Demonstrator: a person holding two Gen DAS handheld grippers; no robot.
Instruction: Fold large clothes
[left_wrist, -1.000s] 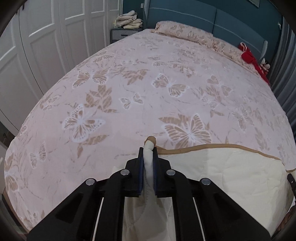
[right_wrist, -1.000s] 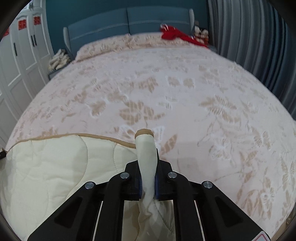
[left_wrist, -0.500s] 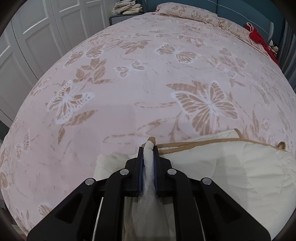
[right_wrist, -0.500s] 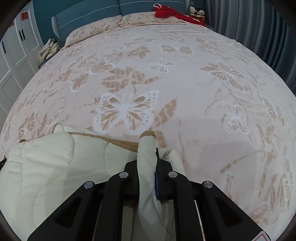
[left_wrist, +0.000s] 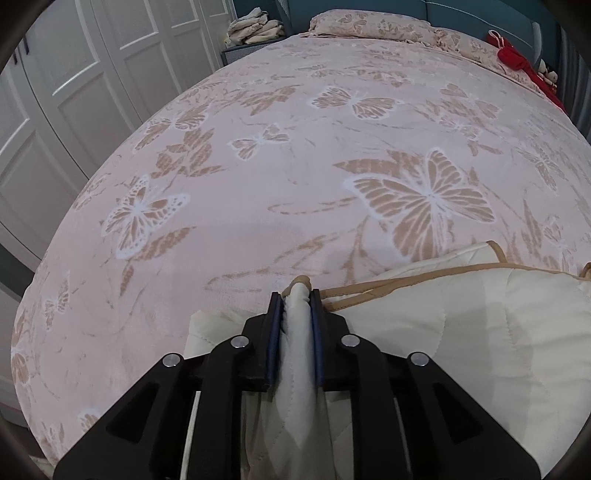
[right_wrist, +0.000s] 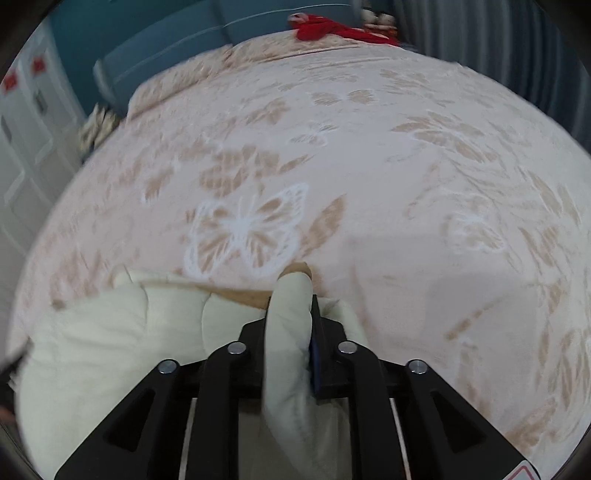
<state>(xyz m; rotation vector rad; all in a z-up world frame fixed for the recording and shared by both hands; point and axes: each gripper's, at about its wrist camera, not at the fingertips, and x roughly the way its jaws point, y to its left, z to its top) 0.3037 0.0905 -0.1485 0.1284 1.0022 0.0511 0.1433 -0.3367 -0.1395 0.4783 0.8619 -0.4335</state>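
A cream quilted cloth (left_wrist: 461, 332) with tan edging lies on the pink butterfly-print bed (left_wrist: 295, 166), doubled over so two tan-edged layers show. My left gripper (left_wrist: 295, 299) is shut on its left corner, low over the bed. My right gripper (right_wrist: 295, 295) is shut on the other corner of the cloth (right_wrist: 110, 332); the pinched fabric hides its left finger. The right wrist view is blurred.
White wardrobe doors (left_wrist: 74, 92) stand along the left of the bed. A nightstand with folded laundry (left_wrist: 255, 29) is at the back left. A blue headboard (right_wrist: 184, 40), a pillow (left_wrist: 369, 26) and a red garment (right_wrist: 332, 29) are at the far end. Grey curtains (right_wrist: 498, 44) hang on the right.
Both grippers have carried their corners forward and down over the bed. The cloth has folded over itself, and its tan edges now lie stacked.
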